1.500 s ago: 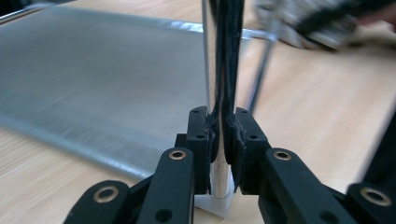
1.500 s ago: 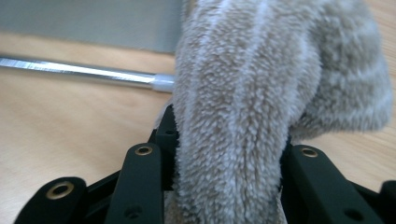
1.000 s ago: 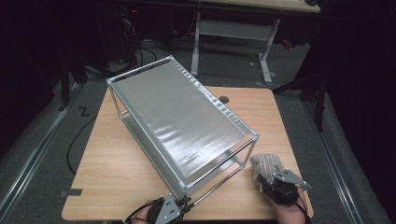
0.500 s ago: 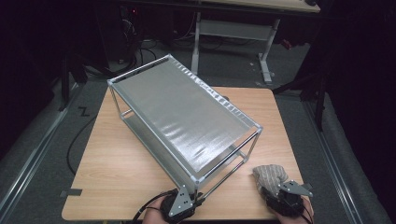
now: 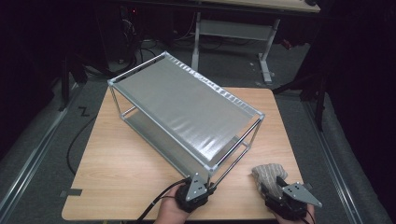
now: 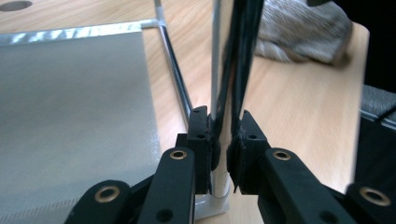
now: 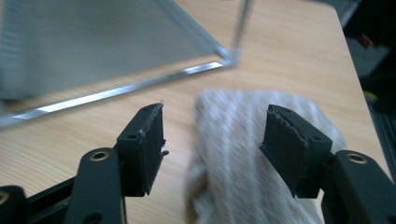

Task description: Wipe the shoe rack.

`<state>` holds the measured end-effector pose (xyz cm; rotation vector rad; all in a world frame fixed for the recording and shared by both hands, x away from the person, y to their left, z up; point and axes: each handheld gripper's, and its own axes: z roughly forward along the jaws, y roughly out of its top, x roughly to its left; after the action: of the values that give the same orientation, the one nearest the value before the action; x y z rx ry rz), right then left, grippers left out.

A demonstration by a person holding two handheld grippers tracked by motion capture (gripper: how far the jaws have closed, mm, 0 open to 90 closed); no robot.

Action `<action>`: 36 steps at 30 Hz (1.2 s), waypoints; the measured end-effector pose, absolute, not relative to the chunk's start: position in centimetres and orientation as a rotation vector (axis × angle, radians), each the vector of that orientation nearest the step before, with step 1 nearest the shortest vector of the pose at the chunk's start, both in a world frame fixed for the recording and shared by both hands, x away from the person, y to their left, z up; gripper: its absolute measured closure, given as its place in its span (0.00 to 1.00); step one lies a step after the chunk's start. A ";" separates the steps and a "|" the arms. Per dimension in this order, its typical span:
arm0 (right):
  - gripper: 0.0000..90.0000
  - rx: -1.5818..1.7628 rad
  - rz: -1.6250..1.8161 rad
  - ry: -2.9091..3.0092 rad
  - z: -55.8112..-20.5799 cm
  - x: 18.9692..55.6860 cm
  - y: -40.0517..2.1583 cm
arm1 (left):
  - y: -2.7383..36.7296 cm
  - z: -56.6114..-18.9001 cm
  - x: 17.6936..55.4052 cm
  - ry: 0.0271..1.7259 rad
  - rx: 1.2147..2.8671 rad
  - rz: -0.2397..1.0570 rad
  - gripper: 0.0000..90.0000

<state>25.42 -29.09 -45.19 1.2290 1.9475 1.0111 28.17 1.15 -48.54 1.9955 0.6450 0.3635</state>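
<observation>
A silver metal rack (image 5: 187,107) with two mesh shelves stands askew on the wooden table (image 5: 130,172). My left gripper (image 5: 204,181) is at its nearest corner. In the left gripper view that gripper (image 6: 223,140) is shut on the rack's upright corner post (image 6: 215,70), low by the foot. A grey knitted cloth (image 5: 266,171) lies bunched at the table's front right. My right gripper (image 5: 276,183) sits just behind it. Its jaws (image 7: 215,135) have just been opening and stand wide, with the cloth (image 7: 233,177) lying between and under them, untouched by the pads.
The table's front edge runs right under both hands and its right edge is close beside the cloth. A second desk on white metal legs (image 5: 233,28) stands behind. A black cable (image 5: 74,144) trails over the dark floor at the left.
The rack's near corner has swung to the right, with my left gripper on its post. My right gripper has opened off the cloth and drawn back toward the front edge.
</observation>
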 end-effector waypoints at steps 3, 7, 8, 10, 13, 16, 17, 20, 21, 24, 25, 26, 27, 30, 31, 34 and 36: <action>0.43 1.170 1.052 1.946 -44.6 25.4 -28.0 | -1.2 -48.5 29.6 0.656 1.988 0.366 0.88; 0.43 1.129 1.086 1.947 -44.1 25.6 -27.2 | -3.8 -48.6 31.2 0.669 1.986 0.347 0.88; 0.43 1.120 1.097 1.946 -44.0 25.6 -27.0 | -4.7 -48.6 31.6 0.670 1.994 0.350 0.88; 0.44 1.114 1.128 1.947 -43.9 25.8 -26.8 | -5.5 -48.7 32.1 0.665 2.004 0.358 0.84; 0.45 1.091 1.148 1.957 -43.8 26.2 -26.2 | -5.1 -48.9 31.9 0.678 1.995 0.345 0.75; 0.48 1.054 1.171 1.984 -43.8 26.6 -25.6 | -3.4 -48.6 30.8 0.665 1.985 0.365 0.71; 0.49 1.035 1.175 1.994 -43.7 26.7 -25.2 | -2.6 -48.4 30.3 0.665 1.979 0.376 0.69; 0.51 0.996 1.183 2.019 -43.7 26.8 -24.2 | 0.8 -47.2 28.6 0.650 1.953 0.428 0.66; 0.51 0.983 1.181 2.028 -43.7 26.8 -23.6 | 1.7 -47.0 28.3 0.652 1.948 0.448 0.65; 0.53 0.957 1.177 2.052 -43.9 26.8 -22.4 | 5.6 -46.6 27.1 0.697 1.933 0.517 0.64; 0.55 0.956 1.178 2.056 -44.0 26.8 -22.1 | 7.2 -46.7 26.7 0.725 1.925 0.537 0.64; 0.56 0.948 1.177 2.062 -44.0 26.9 -21.7 | 8.7 -46.8 26.5 0.755 1.913 0.535 0.64; 0.58 0.947 1.176 2.065 -44.0 27.0 -21.4 | 9.5 -46.9 26.4 0.770 1.908 0.532 0.63; 0.61 0.953 1.173 2.055 -44.1 27.4 -21.0 | 11.6 -48.2 25.9 0.834 1.852 0.523 0.62; 0.61 0.966 1.184 2.058 -44.1 27.7 -20.9 | 12.1 -48.6 25.8 0.853 1.853 0.512 0.62; 0.64 0.976 1.208 2.065 -44.2 28.2 -20.6 | 12.8 -49.2 25.9 0.875 1.868 0.509 0.63; 0.68 0.965 1.221 2.075 -44.2 28.5 -20.2 | 13.2 -49.1 25.7 0.903 1.824 0.501 0.62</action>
<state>28.55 -20.21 -44.18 0.9650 2.0746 1.2206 25.75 13.23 -49.11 1.8244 0.9033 0.5008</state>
